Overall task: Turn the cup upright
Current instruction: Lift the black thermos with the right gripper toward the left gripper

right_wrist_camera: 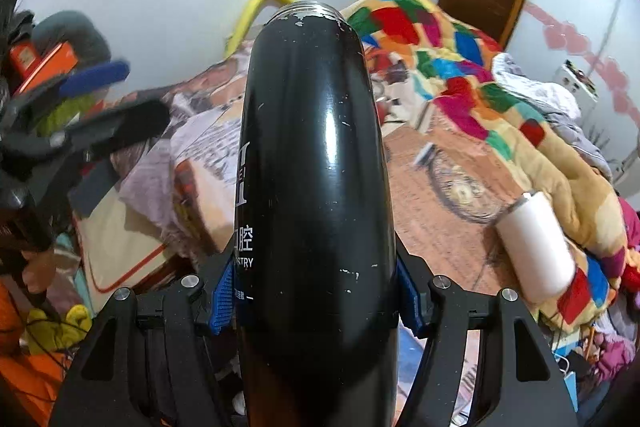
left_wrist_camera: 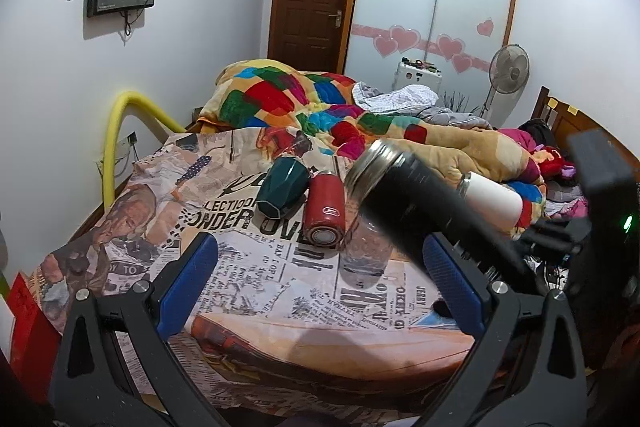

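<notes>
My right gripper (right_wrist_camera: pixel 316 291) is shut on a black steel flask (right_wrist_camera: pixel 316 167), its blue pads clamping the lower body. The flask is held in the air, tilted, its threaded open mouth pointing away from the camera. In the left wrist view the same flask (left_wrist_camera: pixel 416 195) hangs slanted above the bed, mouth toward the upper left. My left gripper (left_wrist_camera: pixel 320 291) is open and empty, low over the newspaper-print sheet (left_wrist_camera: pixel 256 275). On the sheet lie a dark green cup (left_wrist_camera: pixel 282 193) and a red flask (left_wrist_camera: pixel 324 213) on their sides. A clear glass (left_wrist_camera: pixel 366 253) stands there.
A white flask (left_wrist_camera: pixel 494 199) lies on its side by the colourful quilt (left_wrist_camera: pixel 304 99); it also shows in the right wrist view (right_wrist_camera: pixel 536 247). A yellow padded bar (left_wrist_camera: pixel 116 131) stands at the bed's left edge. A fan (left_wrist_camera: pixel 508 71), wardrobe and door stand behind.
</notes>
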A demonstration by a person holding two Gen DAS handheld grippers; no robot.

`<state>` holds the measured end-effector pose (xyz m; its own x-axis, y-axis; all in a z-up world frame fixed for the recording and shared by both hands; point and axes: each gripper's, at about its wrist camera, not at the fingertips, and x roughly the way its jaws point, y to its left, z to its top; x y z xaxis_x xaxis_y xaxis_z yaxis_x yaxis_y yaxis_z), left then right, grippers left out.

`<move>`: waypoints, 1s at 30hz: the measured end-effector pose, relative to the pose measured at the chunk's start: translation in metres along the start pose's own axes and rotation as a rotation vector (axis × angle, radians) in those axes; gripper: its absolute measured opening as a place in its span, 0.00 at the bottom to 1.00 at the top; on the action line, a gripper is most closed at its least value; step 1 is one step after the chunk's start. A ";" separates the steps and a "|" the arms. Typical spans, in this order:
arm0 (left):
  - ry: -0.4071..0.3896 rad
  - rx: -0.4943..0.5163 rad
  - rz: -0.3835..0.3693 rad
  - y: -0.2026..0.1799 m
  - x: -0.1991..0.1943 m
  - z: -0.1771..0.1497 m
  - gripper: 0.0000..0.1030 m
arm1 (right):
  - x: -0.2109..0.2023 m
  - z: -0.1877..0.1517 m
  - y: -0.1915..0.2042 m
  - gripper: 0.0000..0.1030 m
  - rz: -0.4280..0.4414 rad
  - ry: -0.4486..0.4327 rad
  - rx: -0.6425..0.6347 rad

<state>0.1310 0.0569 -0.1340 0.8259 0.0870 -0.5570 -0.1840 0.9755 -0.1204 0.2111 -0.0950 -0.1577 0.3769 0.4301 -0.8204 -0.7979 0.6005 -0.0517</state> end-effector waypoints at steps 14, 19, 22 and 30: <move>0.126 -0.056 0.044 0.030 0.050 -0.017 1.00 | 0.114 -0.020 0.002 0.60 0.104 0.206 -0.034; 0.192 -0.092 0.032 0.038 0.072 -0.026 1.00 | 0.124 -0.027 0.010 0.60 0.090 0.240 -0.057; 0.223 -0.113 0.021 0.042 0.081 -0.030 1.00 | 0.129 -0.028 0.012 0.60 0.088 0.250 -0.064; 0.299 -0.142 -0.002 0.043 0.102 -0.039 1.00 | 0.135 -0.028 0.011 0.60 0.105 0.270 -0.061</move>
<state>0.1864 0.0998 -0.2281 0.6374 0.0014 -0.7706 -0.2723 0.9359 -0.2236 0.2402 -0.0494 -0.2852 0.1585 0.2878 -0.9445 -0.8558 0.5171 0.0139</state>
